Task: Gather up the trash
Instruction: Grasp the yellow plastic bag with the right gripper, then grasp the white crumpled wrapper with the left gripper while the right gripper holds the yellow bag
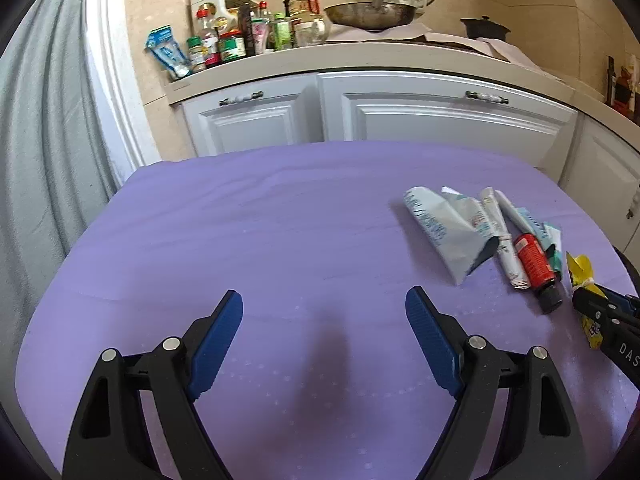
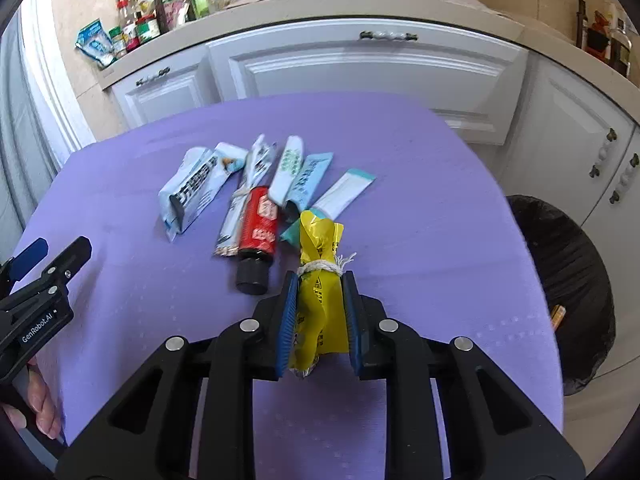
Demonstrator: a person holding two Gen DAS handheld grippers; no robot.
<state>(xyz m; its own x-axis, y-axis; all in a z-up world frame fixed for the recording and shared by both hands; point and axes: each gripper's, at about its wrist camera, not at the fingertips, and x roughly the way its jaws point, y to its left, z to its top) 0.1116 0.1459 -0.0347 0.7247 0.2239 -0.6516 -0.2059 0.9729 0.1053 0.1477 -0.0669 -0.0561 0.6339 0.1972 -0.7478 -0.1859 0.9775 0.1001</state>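
My right gripper (image 2: 320, 280) is shut on a yellow wrapper tied with white string (image 2: 320, 280), over the purple table (image 2: 440, 260); the wrapper also shows in the left wrist view (image 1: 582, 276). Beyond it lies a pile of trash: a red tube with a black cap (image 2: 258, 228), a pale blue pouch (image 2: 196, 188), and several white and teal tubes and sachets (image 2: 308, 178). The pile shows in the left wrist view (image 1: 460, 228) at the right. My left gripper (image 1: 324, 308) is open and empty over bare tablecloth, left of the pile.
A bin lined with a black bag (image 2: 568, 280) stands on the floor right of the table. White kitchen cabinets (image 1: 400, 108) and a counter with bottles (image 1: 240, 32) and a wok (image 1: 372, 12) lie behind. A curtain (image 1: 40, 160) hangs at the left.
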